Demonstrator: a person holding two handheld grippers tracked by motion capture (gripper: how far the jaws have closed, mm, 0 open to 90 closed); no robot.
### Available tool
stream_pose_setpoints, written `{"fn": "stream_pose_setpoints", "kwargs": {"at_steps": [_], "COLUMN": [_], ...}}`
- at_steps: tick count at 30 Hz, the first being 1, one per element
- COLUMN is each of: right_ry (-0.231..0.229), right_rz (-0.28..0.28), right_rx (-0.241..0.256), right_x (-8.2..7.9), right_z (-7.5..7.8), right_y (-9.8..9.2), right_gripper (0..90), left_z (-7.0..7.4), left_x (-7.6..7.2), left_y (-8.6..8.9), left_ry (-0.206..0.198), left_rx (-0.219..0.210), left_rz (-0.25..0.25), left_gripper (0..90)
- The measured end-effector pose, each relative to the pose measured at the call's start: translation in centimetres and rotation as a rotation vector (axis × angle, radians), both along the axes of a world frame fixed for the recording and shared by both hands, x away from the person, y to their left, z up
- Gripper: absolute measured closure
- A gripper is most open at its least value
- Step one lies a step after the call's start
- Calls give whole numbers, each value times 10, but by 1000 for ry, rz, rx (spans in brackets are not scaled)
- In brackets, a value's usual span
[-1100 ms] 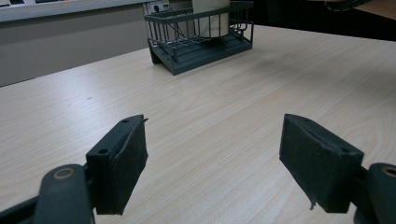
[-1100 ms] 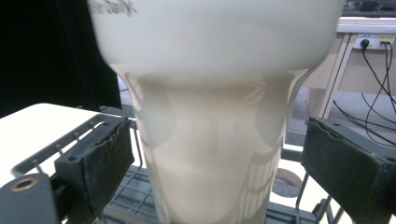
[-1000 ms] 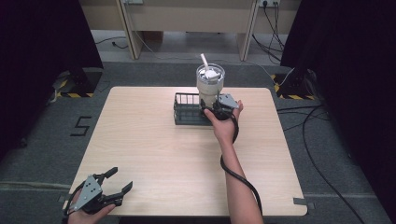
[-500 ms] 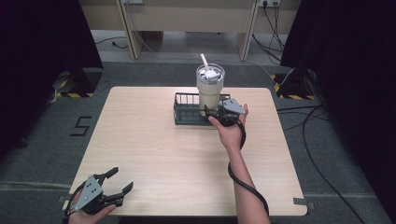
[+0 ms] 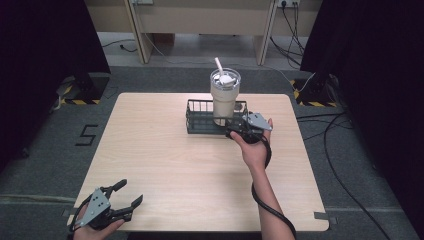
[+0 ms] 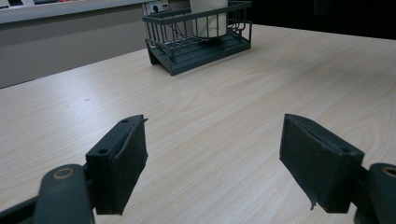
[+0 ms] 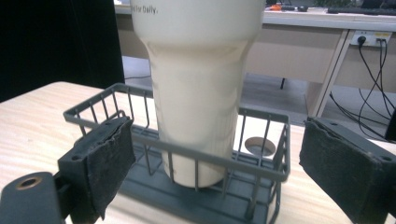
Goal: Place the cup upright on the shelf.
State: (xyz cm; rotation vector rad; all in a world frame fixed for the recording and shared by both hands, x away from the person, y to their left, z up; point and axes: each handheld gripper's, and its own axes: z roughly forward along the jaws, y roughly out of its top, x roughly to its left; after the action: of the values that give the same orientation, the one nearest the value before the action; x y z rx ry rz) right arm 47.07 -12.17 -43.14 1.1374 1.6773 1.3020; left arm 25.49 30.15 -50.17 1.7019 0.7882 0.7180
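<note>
A cream tumbler (image 5: pixel 224 96) with a lid and a white straw stands upright in the right end of a dark wire basket (image 5: pixel 199 120) at the table's far middle. My right gripper (image 5: pixel 235 129) is open just in front of the basket's right end, apart from the tumbler. In the right gripper view the tumbler (image 7: pixel 198 93) rises behind the basket's front rail (image 7: pixel 187 156), and my right gripper (image 7: pixel 224 163) has a black pad on either side with nothing held. My left gripper (image 5: pixel 131 192) rests open and empty at the near left corner. From there my left gripper (image 6: pixel 215 158) faces the distant basket (image 6: pixel 187 51).
The light wooden table (image 5: pixel 165 165) spreads wide between the two grippers. A black cable (image 5: pixel 267 210) trails from the right gripper along the forearm. Beyond the table's far edge are desk legs (image 5: pixel 137 30) and floor cables (image 5: pixel 345 125).
The right gripper has drawn back from the tumbler toward the near side and a little right, ending in front of the basket. The left gripper has stayed put.
</note>
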Motion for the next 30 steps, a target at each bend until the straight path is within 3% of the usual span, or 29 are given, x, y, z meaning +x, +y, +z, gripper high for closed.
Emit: {"fn": "stream_pose_setpoints", "kwargs": {"at_steps": [10, 30], "right_ry": [18, 44], "right_rz": [-7, -52], "right_rx": [15, -17], "right_x": [-17, -50], "right_z": [-2, -14], "right_y": [-15, -53], "right_gripper": [116, 120], "left_z": [0, -1], "left_x": [0, 0], "left_y": [0, -1], "left_ry": [3, 6], "left_rx": [5, 5], "left_rz": [5, 8], "left_gripper": [224, 224]}}
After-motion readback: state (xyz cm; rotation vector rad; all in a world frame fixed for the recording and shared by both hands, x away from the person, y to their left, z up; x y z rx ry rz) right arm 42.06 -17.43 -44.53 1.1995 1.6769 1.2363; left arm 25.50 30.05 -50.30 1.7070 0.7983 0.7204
